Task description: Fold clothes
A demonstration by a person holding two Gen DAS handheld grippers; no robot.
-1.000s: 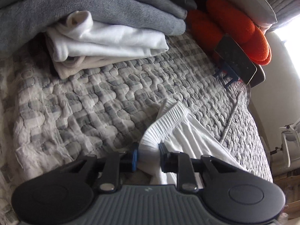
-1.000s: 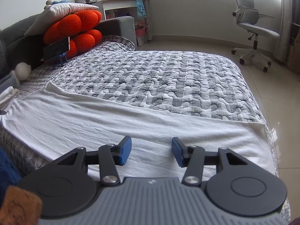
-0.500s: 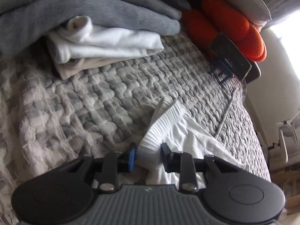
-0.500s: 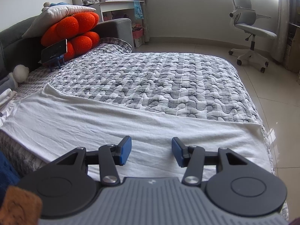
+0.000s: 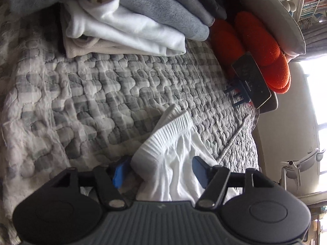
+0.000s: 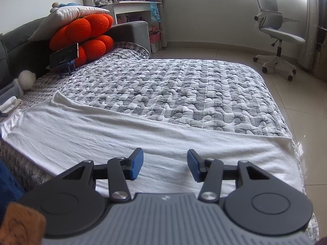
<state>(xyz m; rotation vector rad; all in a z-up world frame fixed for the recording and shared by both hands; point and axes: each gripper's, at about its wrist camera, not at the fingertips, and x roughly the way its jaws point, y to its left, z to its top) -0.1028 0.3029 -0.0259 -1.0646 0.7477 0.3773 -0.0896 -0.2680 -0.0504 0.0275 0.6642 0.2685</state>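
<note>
**Waistband let go — fold may drift**

Quilted bed cover (image 6: 184, 94) carries our white garment (image 6: 126, 134), spread in a long band across the near edge, cuff end to the right, ribbed waistband (image 5: 169, 134) at the left end. A stack (image 5: 126, 26) of folded clothes sits far left, close to that waistband; the phone (image 6: 64, 56) leans on the orange cushion (image 6: 85, 30) at the far side.

Left gripper (image 5: 159, 171): jaws have just been opening, now apart, with the waistband lying loose between them and the pads not pressing. Right gripper (image 6: 164, 163): jaws apart, nothing between them, hovering over the middle of the garment.

Risks, as we judge them:
- Waistband is bunched and creased where released; folding over it would lock the creases in.
- A pad may snag the rib as we pull back and drag the end askew.
- Near edge lies close to the bed's side; a tug could slide the cloth off.
- Pinching the quilt along with the cloth would lift both.
</note>
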